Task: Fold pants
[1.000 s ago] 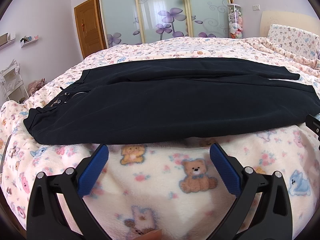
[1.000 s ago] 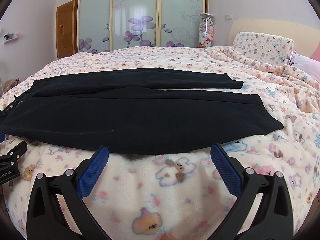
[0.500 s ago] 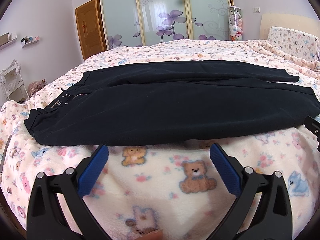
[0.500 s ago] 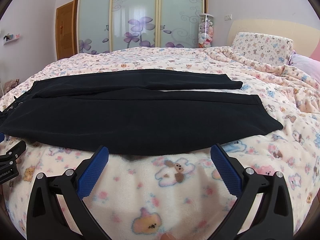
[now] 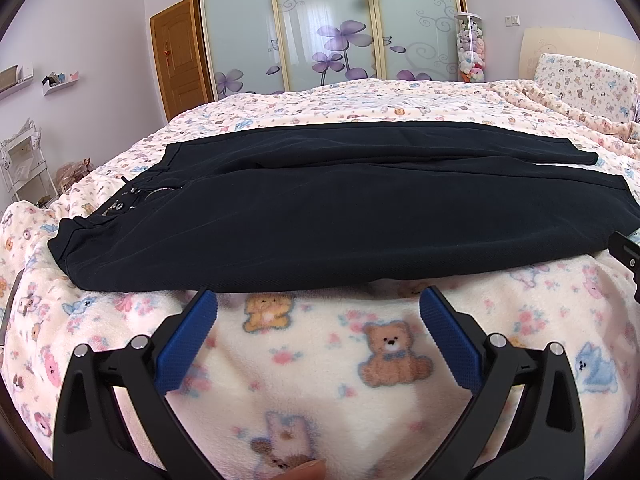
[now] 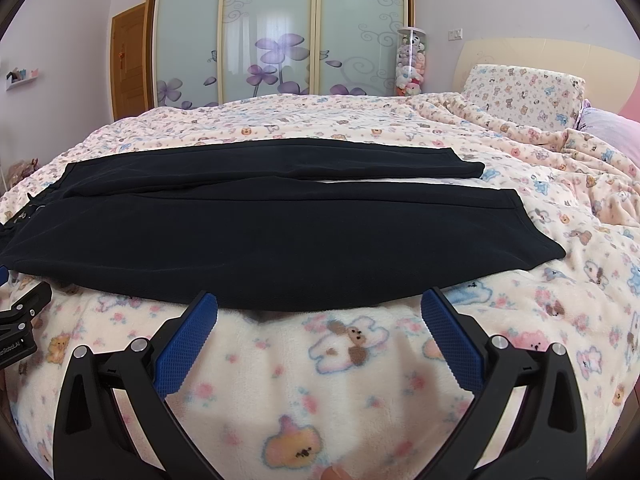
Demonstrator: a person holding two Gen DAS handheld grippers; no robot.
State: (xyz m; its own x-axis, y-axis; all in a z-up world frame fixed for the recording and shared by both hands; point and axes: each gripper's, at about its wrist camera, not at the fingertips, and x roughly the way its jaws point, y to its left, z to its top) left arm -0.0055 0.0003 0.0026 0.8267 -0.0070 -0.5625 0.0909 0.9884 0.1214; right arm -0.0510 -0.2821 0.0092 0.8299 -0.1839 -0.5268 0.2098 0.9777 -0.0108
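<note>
Pants (image 5: 340, 216) are lying flat across the bed (image 5: 360, 364), waist at the left, hems at the right, with the far leg sitting slightly apart from the near leg toward the hem end. The left gripper (image 5: 318, 308) is hovering just short of the near edge of the pants, nearer the waist, with its blue pads (image 5: 188, 344) spread wide and holding nothing. The right gripper (image 6: 318, 308) is hovering likewise at the near edge, nearer the hems, also spread wide and empty. No fold appears to be started yet. Risk is lying mainly in the pick-up: the blanket is soft and fleecy, so a low approach is likely to be pinching blanket together with the dark cloth and dragging it into the fold. A grip on the top layer alone is likely to be leaving the lower layer behind and skewing the legs. Uneven lifting between the two sides is likely to be twisting the near leg. As for containers, a clear tube (image 6: 410, 62) against the far wall is holding small plush toys; nothing else in view is holding anything relevant.
</note>
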